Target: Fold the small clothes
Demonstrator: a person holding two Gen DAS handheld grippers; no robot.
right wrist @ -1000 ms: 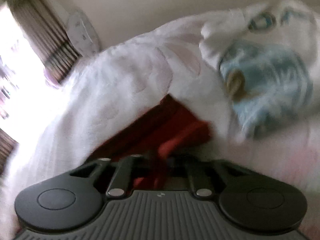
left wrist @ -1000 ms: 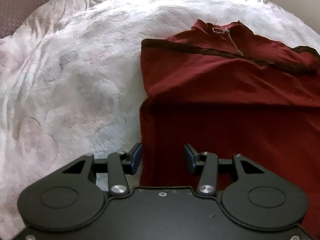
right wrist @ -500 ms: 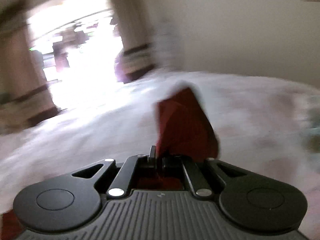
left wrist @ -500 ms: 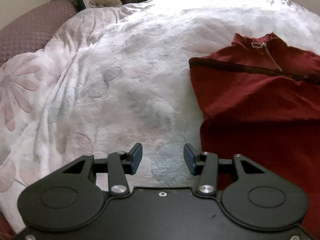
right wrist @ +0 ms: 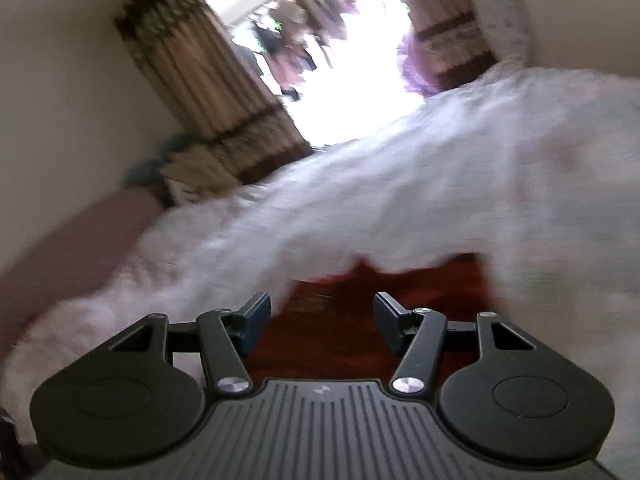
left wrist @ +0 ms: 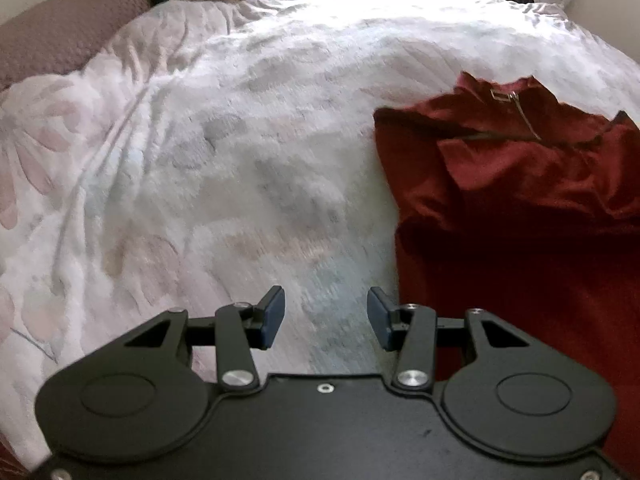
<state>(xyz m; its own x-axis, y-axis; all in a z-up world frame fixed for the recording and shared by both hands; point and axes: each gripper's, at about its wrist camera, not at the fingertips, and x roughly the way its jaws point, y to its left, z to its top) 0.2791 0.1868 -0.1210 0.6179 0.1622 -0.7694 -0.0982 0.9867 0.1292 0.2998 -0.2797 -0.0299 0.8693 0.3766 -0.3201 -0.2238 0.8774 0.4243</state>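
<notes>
mostly the right wrist view is smeared: the red top (right wrist: pixel 360 320) shows only as a dark blur under the right gripper (right wrist: pixel 322 314), jaws spread, gripping nothing. only the left wrist view shows the top (left wrist: pixel 520 200) clearly, its collar zip (left wrist: pixel 520 110) included, cut off at the right edge, lying on the white floral quilt (left wrist: pixel 200 160). left gripper (left wrist: pixel 326 312) gapes empty over quilt beside it.

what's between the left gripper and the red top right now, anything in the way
Nothing visible. The left gripper is open over bare white bedspread, and the red top lies just to its right with only bedspread between them. The right gripper is open too, directly above the top.
</notes>
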